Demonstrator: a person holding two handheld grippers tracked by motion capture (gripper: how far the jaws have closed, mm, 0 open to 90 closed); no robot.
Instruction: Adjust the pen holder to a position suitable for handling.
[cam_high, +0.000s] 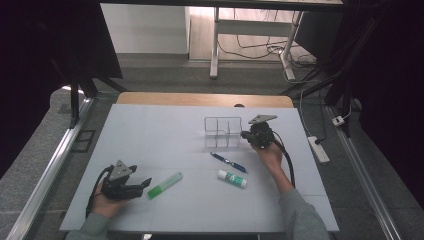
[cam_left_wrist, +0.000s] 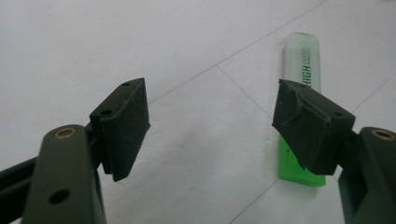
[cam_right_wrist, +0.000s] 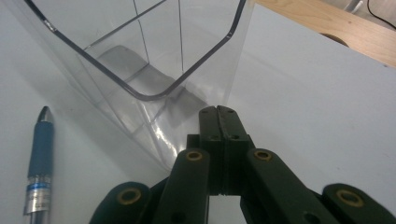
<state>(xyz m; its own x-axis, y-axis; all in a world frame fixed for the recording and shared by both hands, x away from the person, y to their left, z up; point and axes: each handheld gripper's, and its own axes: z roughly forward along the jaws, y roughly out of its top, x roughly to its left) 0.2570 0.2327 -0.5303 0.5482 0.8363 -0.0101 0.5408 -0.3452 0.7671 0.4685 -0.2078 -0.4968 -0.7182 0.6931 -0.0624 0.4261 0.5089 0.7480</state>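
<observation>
On the white board lies a green highlighter (cam_high: 165, 185), just right of my left gripper (cam_high: 144, 183). In the left gripper view that gripper (cam_left_wrist: 215, 126) stands open and empty, with the highlighter (cam_left_wrist: 301, 60) lying partly behind its right pad. A clear divided organizer (cam_high: 223, 132) stands at the middle back. My right gripper (cam_high: 244, 134) sits at its right side. In the right gripper view that gripper (cam_right_wrist: 217, 112) is shut with nothing between the pads, its tips close against the organizer's (cam_right_wrist: 140, 56) near corner. A blue pen (cam_high: 228, 162) and a glue stick (cam_high: 232, 178) lie in front of the organizer.
The pen (cam_right_wrist: 41, 154) lies to the left of the right gripper's jaws. The white board (cam_high: 150, 135) covers a wooden table whose edge (cam_high: 200, 99) shows at the back. A power strip (cam_high: 318, 149) lies on the floor to the right.
</observation>
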